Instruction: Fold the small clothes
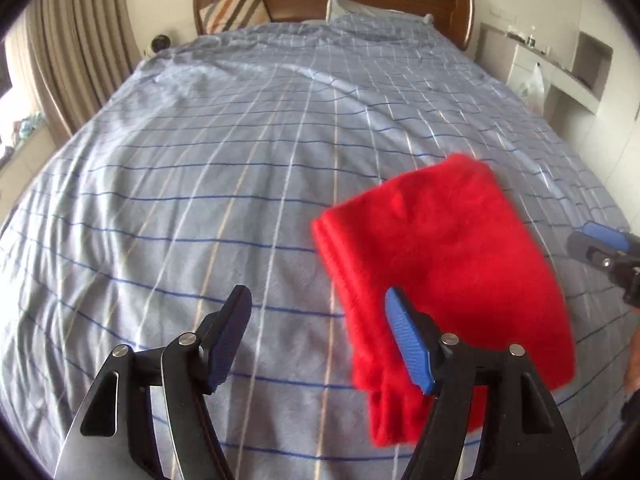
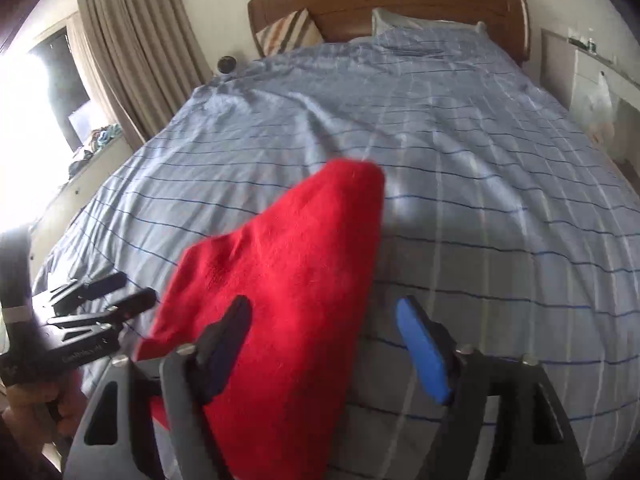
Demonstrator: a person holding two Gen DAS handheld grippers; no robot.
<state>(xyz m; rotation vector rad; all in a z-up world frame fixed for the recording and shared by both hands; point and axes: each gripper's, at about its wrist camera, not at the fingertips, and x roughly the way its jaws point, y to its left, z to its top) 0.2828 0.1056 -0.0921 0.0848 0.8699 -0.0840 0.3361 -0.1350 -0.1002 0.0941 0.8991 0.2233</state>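
Garment: red fuzzy knit (image 1: 448, 264), looks like a small sweater or similar, already doubled over into a rough rectangle on the bed (image 1: 200, 168), close to the near end and between my two grippers.

Left gripper (image 1: 320, 336): jaws wide apart, nothing in them. The knit sits just past my right-hand finger (image 1: 408, 344), off to that side, not between the two.

Right gripper (image 2: 324, 344): jaws also apart, empty. The knit runs in front of the dark finger (image 2: 224, 348) and into the gap, but nothing is pinching it.

Feel, my guess: light, soft, floppy, zero stiffness. Fluffy pile should grip fine on the pads, not slippery. Not fragile, though loose fibres could snag.

Where I'd grab: the near narrow end, one corner each, taking all the layers at once so the fold doesn't slide apart. The thick rolled edge on the left side (image 1: 332, 240) looks like the easiest bite.

Watch out: the blue striped cover (image 2: 480, 200) is soft too, easy to pinch by mistake.
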